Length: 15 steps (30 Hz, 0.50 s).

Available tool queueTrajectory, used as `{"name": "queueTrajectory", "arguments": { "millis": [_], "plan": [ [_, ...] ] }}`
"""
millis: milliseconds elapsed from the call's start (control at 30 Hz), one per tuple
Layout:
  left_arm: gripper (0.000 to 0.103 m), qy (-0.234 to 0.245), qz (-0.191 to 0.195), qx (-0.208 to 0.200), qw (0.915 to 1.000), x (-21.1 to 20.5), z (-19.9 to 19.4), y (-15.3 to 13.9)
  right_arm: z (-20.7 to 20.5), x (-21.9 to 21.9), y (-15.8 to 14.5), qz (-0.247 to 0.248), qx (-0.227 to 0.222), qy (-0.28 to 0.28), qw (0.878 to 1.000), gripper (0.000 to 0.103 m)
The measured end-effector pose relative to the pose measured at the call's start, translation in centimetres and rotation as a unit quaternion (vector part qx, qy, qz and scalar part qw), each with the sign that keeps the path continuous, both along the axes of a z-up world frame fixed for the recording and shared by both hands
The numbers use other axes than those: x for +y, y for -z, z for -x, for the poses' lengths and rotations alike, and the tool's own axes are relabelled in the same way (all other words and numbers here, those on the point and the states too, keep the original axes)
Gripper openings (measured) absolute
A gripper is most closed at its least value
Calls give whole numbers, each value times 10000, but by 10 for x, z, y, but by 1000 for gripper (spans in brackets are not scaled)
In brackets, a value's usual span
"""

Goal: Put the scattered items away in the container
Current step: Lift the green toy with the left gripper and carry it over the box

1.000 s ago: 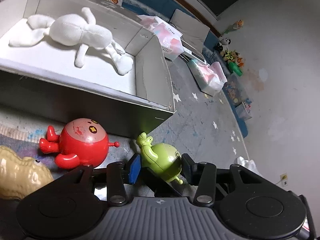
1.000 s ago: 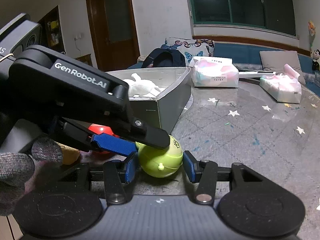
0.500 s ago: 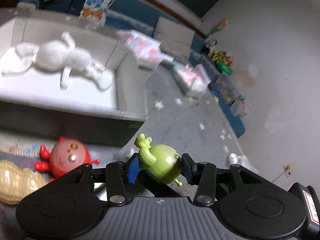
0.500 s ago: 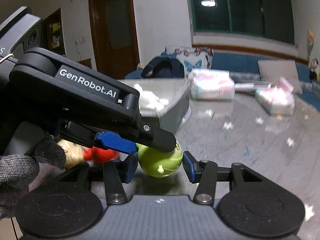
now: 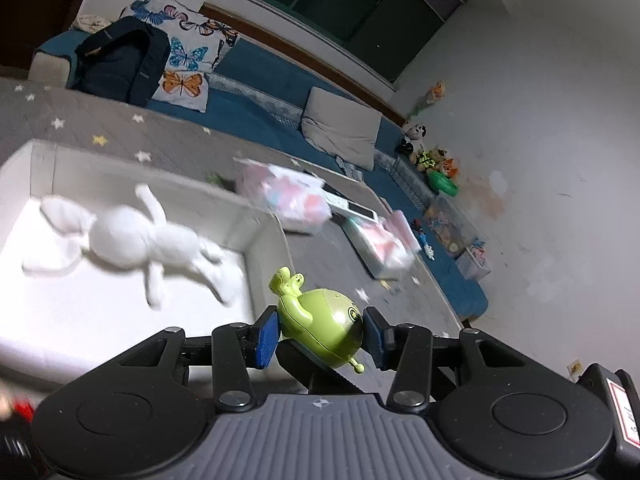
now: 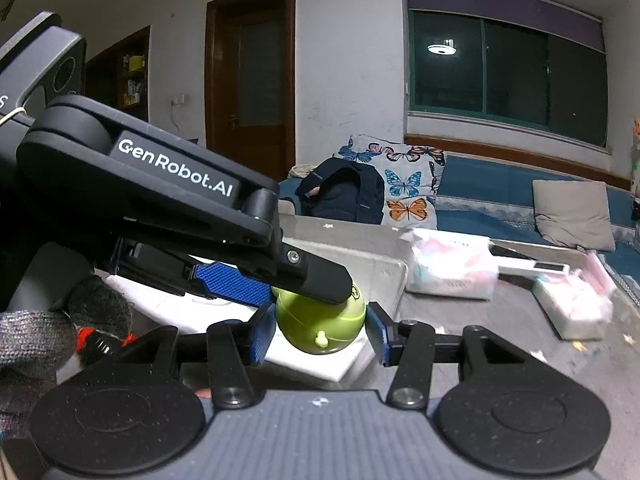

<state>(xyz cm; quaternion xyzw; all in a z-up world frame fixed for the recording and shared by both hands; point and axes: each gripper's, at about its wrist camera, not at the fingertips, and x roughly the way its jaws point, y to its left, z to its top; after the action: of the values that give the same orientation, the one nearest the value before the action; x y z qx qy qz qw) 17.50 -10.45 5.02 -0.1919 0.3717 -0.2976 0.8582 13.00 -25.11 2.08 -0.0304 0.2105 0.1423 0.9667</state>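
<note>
Green toy [image 5: 322,330], a round plastic figure with a raised arm, sits between the blue pads of both grippers at once; the left gripper [image 5: 320,336] has its pads pressed on the toy's two sides, and in the right wrist view the right gripper [image 6: 320,330] is likewise closed on it, with the left tool's upper finger lying across the top of the toy; so it is carried by a double grip, clear of the floor. In the left wrist view the toy hangs just right of the box's [image 5: 266,248] right wall, near its near corner, above the grey starred mat [image 5: 332,256]; the box is white inside and holds a white plush [image 5: 132,236] lying flat toward its left and far part. By my reading the step in hand is the carry: the pick is done, the drop is not; the toy has yet to cross the rim. The next move calls for both hands to travel left together over the wall without pulling apart, then to stop above the bare floor of the box near and right of the plush, lower a little, and open both pairs of jaws at about the same time, so that one pad does not drag the toy sideways. A red shape at the lower left edge is too blurred to name.
</note>
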Motion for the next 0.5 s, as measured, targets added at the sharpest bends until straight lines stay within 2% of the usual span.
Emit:
{"name": "queueTrajectory", "arguments": {
  "millis": [300, 500],
  "plan": [
    [48, 38, 27, 312, 9995, 13, -65, 27, -66, 19, 22, 71, 326, 241, 9992, 49],
    [48, 179, 30, 500, 9986, 11, -95, 47, -89, 22, 37, 250, 614, 415, 9969, 49]
  ]
}}
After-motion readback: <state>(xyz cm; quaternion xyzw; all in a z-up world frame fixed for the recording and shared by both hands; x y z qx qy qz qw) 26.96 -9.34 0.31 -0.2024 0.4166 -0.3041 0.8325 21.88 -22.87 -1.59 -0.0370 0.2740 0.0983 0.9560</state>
